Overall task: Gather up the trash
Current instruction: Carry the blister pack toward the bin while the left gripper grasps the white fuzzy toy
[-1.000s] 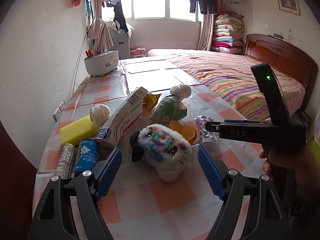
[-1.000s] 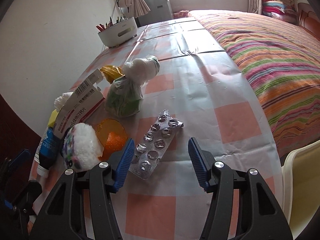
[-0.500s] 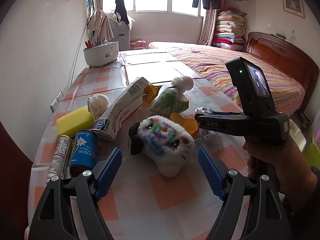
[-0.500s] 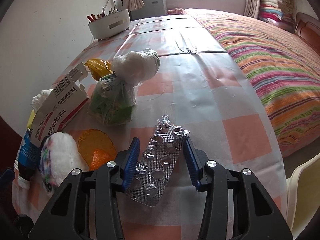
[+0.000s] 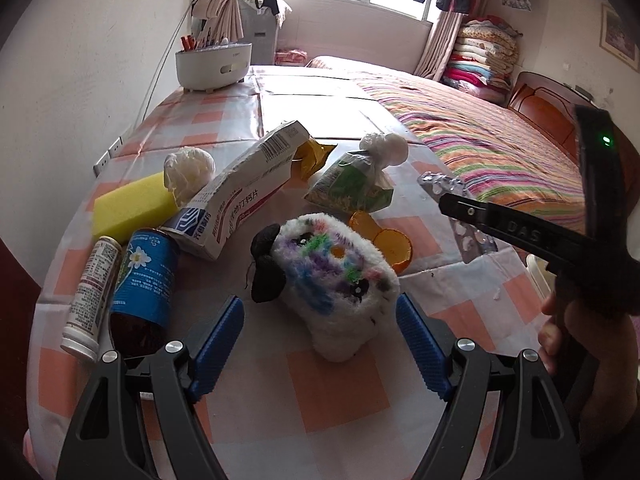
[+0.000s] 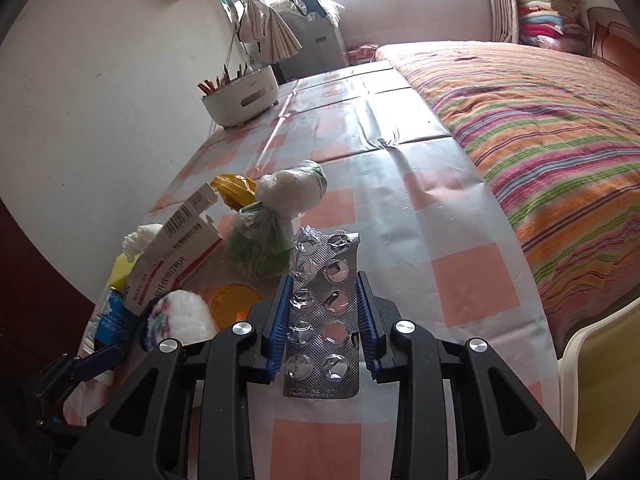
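A used silver blister pack [image 6: 322, 320] sits between the blue pads of my right gripper [image 6: 323, 280]. The jaws are closing, both pads press its long edges, and it hangs off the checked tablecloth [image 6: 472, 284]. The left wrist view shows that gripper [image 5: 452, 204] at the right with the blister pack [image 5: 444, 184] in it. My left gripper [image 5: 319, 302] stands open low over the table, its fingers on either side of a fluffy white toy [image 5: 328, 264] without touching it. More litter lies behind: a medicine box [image 5: 244, 192], a green bag [image 5: 348, 192], an orange lid [image 5: 392, 240].
At the left lie a yellow sponge [image 5: 128, 204], a blue can [image 5: 146, 276], a white tube [image 5: 92, 292] and a white wad [image 5: 190, 168]. A white holder [image 6: 244, 96] stands far back by the wall. A striped bed [image 6: 540, 120] borders the table; a pale chair [image 6: 600, 380] is at right.
My right gripper's jaws came together onto the blister pack and lifted it off the table. My left gripper moved closer to the fluffy toy and rolled a little, still open.
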Demonstrator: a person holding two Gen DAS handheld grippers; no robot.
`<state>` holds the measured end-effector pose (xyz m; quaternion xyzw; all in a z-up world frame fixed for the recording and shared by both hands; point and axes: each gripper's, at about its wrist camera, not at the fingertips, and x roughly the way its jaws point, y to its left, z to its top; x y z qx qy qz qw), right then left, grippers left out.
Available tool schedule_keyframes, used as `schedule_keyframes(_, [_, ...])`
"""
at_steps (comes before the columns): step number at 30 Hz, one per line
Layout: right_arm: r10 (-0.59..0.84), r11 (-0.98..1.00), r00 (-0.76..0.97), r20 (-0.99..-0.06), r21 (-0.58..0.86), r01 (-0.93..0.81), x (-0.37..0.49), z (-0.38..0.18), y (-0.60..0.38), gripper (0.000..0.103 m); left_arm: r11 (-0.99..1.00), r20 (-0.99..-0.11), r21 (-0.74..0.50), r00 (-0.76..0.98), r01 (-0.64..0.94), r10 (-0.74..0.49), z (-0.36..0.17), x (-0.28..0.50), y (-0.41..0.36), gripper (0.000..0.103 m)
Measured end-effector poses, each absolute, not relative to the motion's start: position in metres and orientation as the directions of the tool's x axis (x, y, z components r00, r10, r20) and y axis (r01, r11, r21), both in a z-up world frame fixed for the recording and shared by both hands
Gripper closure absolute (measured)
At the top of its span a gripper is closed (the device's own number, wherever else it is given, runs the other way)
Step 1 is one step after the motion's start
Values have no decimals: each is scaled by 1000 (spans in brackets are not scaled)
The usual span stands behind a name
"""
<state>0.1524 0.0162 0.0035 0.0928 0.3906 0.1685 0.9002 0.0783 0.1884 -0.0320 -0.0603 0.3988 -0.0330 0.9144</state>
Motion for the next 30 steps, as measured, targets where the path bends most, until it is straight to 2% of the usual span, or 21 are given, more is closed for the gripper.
schedule_keyframes(6, [413, 909, 648, -640, 330, -254, 142, 12, 9, 73, 983, -751, -182, 647, -5, -135, -39, 97, 179, 27])
schedule_keyframes(22, [438, 894, 672, -597, 369, -254, 129, 22, -19, 73, 970, -771, -191, 635, -147, -55, -57, 121, 182, 27])
schedule_keyframes(24, [438, 892, 677, -591, 377, -248, 128, 24, -25, 73, 969, -768, -199, 638, -150, -59, -57, 121, 184, 31])
schedule_keyframes(25, [436, 893, 680, -589, 378, -245, 128, 24, -28, 73, 968, -766, -203, 640, -144, -65, -57, 121, 184, 39])
schedule_keyframes(30, [422, 896, 698, -579, 385, -222, 125, 26, -41, 73, 968, -754, -203, 655, -147, -58, -54, 117, 186, 47])
